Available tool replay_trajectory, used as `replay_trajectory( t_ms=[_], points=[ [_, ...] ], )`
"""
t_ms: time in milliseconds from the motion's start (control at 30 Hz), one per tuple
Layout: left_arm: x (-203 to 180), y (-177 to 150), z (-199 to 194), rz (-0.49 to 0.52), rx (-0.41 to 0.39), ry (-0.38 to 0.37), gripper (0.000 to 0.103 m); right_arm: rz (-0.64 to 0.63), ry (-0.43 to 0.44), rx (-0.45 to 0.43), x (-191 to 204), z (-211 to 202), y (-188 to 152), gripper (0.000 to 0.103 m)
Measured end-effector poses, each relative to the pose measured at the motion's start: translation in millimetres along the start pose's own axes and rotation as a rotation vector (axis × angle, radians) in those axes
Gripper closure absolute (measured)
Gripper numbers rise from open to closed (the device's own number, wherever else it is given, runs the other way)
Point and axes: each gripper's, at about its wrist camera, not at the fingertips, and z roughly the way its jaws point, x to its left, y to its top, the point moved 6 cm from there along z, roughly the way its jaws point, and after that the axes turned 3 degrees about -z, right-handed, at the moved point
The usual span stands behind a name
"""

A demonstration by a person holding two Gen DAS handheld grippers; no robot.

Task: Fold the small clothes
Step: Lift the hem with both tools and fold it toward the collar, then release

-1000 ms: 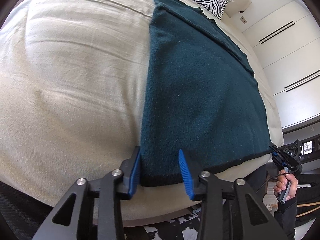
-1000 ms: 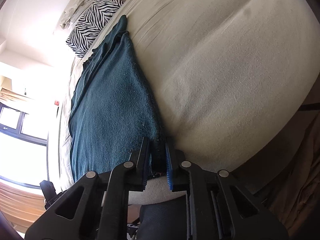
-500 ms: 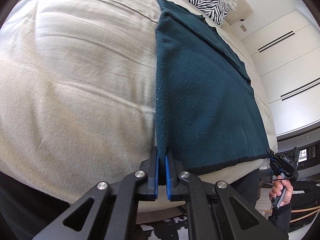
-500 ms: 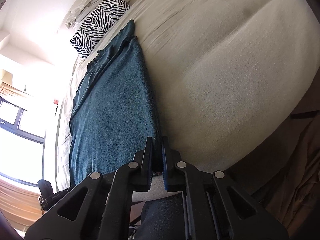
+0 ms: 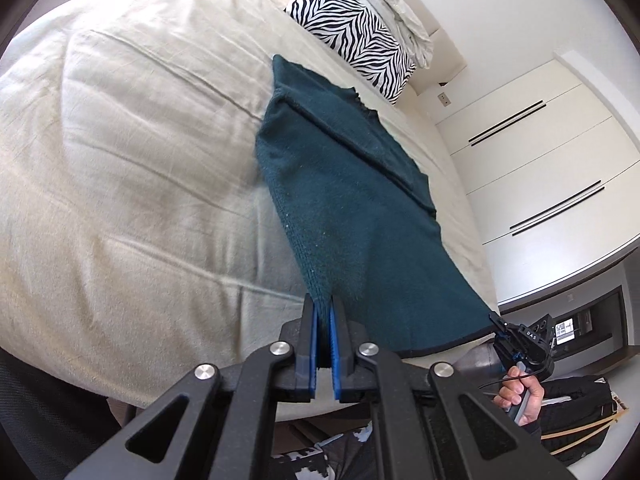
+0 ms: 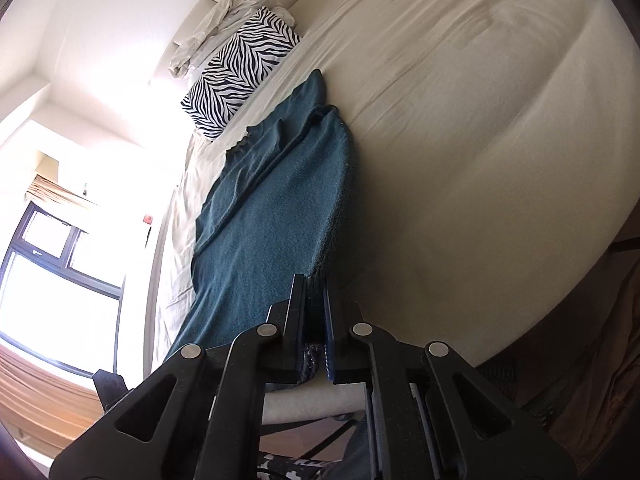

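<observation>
A dark teal sweater (image 5: 352, 208) lies lengthwise on the bed (image 5: 120, 160), its near hem at the bed's foot edge. The left gripper (image 5: 323, 320) is clamped tight on one hem corner, and the right gripper (image 6: 314, 308) is clamped on the other, so both corners are raised off the sheet. The cloth inside each pair of jaws is hidden by the blue pads. The sweater's far end is folded and bunched, and I cannot make out its sleeves.

Only the left view shows the right gripper from outside, with the hand (image 5: 520, 396) on its handle, and the wardrobe (image 5: 540, 168). Only the right view shows the window (image 6: 52, 280), washed out by glare. A zebra pillow (image 5: 352, 36) sits at the head, with crumpled white cloth (image 6: 216, 24) behind it.
</observation>
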Motion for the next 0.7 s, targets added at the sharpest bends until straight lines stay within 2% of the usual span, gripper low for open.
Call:
replay_trajectory(
  t_ms=[167,367,700],
  points=[
    [-10,19,-5,-0.027,-0.031,-0.047,0.096,0.019,0.045,-0.047,19,-6,20,0.096],
    [-19,54,-7,-0.035,-0.083,-0.072,0.096,0.008,0.067,-0.097,40,-4,61,0.096],
    [-27,127,14,-0.075,-0.152,-0.104,0.096,-0.01,0.079,-0.165,73,32,139,0.096]
  ],
)
